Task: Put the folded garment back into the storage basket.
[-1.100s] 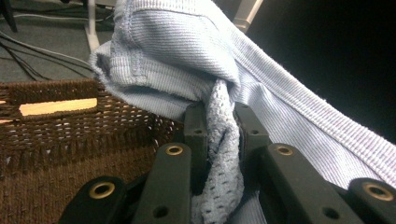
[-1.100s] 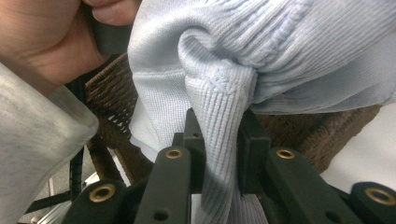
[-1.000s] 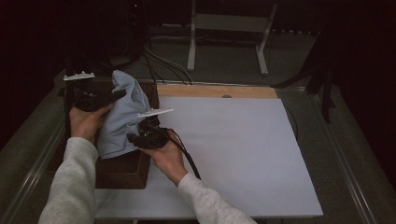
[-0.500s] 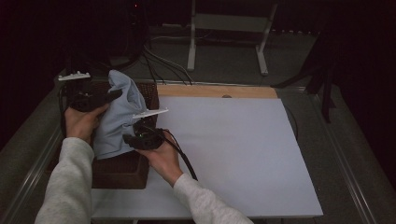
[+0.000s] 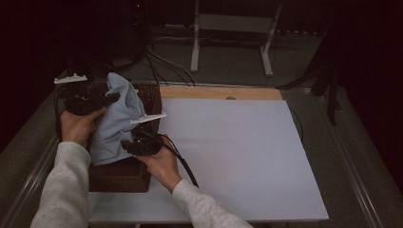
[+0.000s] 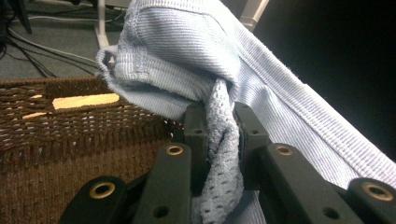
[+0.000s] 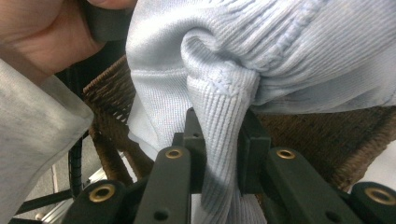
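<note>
Light blue knit garment lifted above the brown wicker basket at the desk's left edge. Left gripper clamped on a twisted fold near the top; right gripper pinching a ribbed edge lower down, jaws narrow on cloth.

The pale blue garment drapes over the wicker basket, so the basket's inside is covered — what lies in it cannot be told. In the left gripper view a twisted strand of the cloth runs down between the jaws and off the bottom edge; its end is out of sight. The right gripper view does the same with a ribbed fold, and the garment spills past the top and right edges there. The left hand is cut by the top corner — only a part and a grey sleeve show. Beyond the table everything sinks into darkness.
</note>
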A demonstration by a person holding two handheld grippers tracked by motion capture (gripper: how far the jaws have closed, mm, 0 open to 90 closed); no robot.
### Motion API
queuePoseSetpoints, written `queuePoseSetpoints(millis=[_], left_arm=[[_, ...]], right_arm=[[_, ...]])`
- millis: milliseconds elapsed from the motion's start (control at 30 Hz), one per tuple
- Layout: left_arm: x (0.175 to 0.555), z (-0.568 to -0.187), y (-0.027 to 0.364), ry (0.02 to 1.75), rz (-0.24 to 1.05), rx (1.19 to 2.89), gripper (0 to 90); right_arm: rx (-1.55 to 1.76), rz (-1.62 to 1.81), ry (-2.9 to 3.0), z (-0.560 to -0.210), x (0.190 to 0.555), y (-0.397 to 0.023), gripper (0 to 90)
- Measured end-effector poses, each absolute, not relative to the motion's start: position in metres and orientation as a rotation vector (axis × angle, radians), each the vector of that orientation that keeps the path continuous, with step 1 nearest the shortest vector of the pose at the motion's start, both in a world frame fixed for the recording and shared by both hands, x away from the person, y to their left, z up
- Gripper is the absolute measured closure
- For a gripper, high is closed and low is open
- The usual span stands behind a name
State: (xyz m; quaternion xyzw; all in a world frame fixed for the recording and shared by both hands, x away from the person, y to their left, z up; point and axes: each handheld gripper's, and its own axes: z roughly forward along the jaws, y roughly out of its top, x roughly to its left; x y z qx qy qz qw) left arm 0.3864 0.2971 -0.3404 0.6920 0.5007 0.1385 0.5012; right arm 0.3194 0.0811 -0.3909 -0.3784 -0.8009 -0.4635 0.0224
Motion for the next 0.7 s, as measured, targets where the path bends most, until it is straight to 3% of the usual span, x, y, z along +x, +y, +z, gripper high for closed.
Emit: queuePoseSetpoints(millis=[700], left_arm=[[0.38, -0.344, 0.311, 1.218, 0.336, 1.67, 78.6]], right_arm=[[-1.152, -1.416, -2.487, -0.394, 0.314, 0.093, 77.5]])
